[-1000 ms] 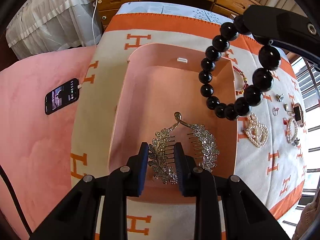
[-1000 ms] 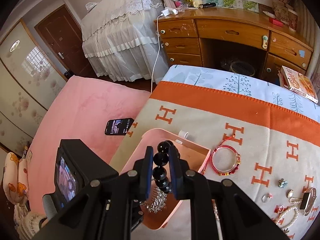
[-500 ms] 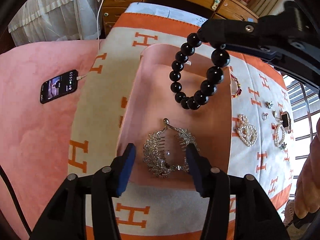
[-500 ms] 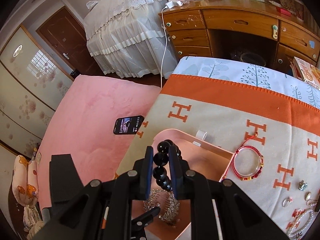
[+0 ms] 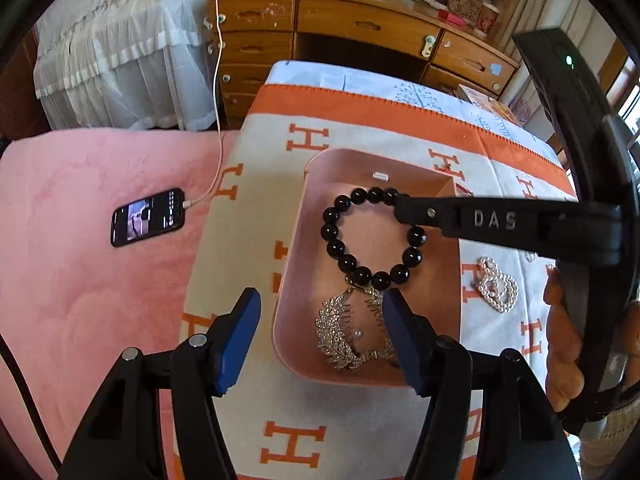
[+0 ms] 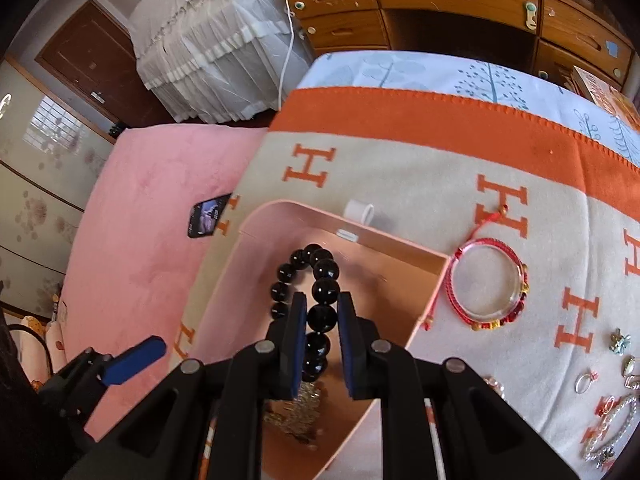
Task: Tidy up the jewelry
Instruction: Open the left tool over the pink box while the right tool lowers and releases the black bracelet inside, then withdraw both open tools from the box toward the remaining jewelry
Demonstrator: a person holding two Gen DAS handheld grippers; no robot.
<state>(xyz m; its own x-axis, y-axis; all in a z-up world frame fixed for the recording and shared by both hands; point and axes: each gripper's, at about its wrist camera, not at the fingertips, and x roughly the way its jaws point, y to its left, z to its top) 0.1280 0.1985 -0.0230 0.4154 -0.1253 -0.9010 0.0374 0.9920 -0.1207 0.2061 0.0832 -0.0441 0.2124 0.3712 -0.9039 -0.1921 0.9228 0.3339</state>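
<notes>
Lowered into pink box point(image 5: 296, 240): black bead bracelet point(image 6: 322, 316) pinched by right fingers point(image 6: 347, 344); left fingers point(image 5: 240, 332) spread, empty.

black bead bracelet point(image 5: 370, 236) hanging inside pink tray point(image 5: 452, 276), above silver leaf hair comb point(image 5: 348, 334).

Home bedroom: bed point(image 5: 100, 260), wooden dresser point(image 5: 360, 36)

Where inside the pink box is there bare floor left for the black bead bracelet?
The pink box has bare floor along its left wall and at the far end, beyond the black bead bracelet the right gripper holds. The near end is crowded: the silver hair comb lies there.
</notes>
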